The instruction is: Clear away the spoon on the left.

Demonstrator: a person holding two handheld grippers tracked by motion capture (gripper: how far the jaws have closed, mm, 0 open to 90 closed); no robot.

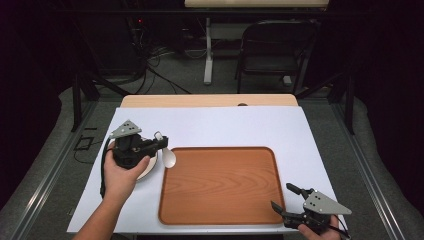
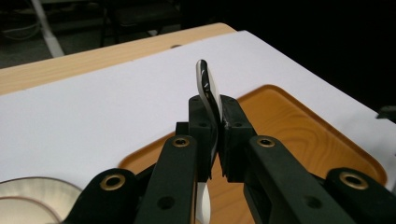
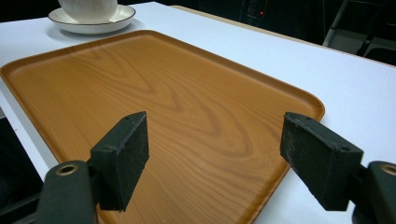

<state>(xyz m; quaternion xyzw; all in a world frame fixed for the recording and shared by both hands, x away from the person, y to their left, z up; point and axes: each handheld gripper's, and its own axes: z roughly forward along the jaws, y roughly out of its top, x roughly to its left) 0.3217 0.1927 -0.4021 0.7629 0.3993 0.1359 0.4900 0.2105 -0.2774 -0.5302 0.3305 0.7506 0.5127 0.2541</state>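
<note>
At the tray's nine-o'clock edge, the left gripper is clamped on a white spoon, handle pinched between the pads, bowl hanging just over the tray's upper-left corner, beside the saucer. Judged state: spoon picked up and carried clear of the saucer; setting it down on the tray is not yet done, and the cup sits on its saucer. Right gripper, five o'clock off the tray, jaws wide apart, holds nothing.
</note>
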